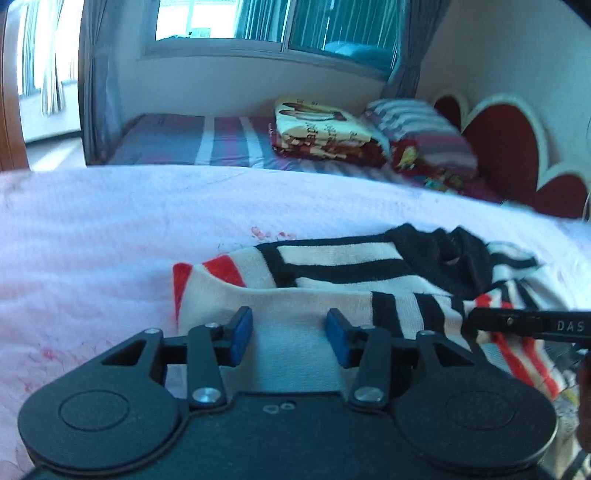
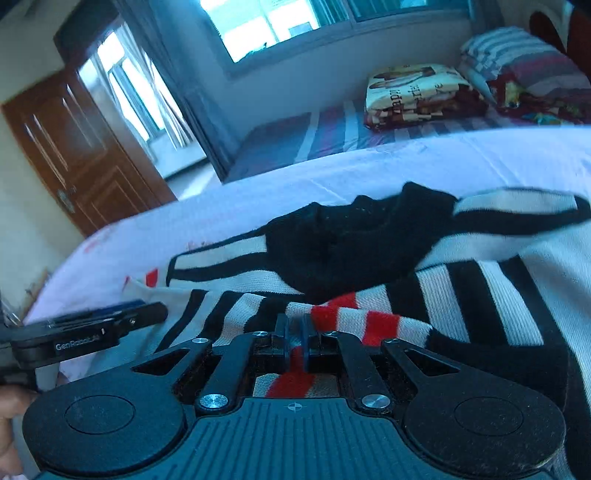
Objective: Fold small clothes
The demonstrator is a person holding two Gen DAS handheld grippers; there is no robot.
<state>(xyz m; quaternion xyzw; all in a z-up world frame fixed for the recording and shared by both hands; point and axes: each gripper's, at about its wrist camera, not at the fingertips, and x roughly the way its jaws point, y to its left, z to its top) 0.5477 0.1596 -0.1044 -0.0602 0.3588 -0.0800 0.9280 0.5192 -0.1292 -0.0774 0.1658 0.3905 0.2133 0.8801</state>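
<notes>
Two grippers on one striped sweater (image 1: 332, 273) lying on the bed (image 1: 92, 221): right gripper (image 2: 294, 332) jaws clamped on its red-striped fold; left gripper (image 1: 290, 332) jaws part open, white cloth between, ungripped.

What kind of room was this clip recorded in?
A bedroom, most likely in a home. The striped garment lies on a bed with a pink cover, a red scalloped headboard stands behind, and folded blankets and a curtained window sit beyond.
</notes>
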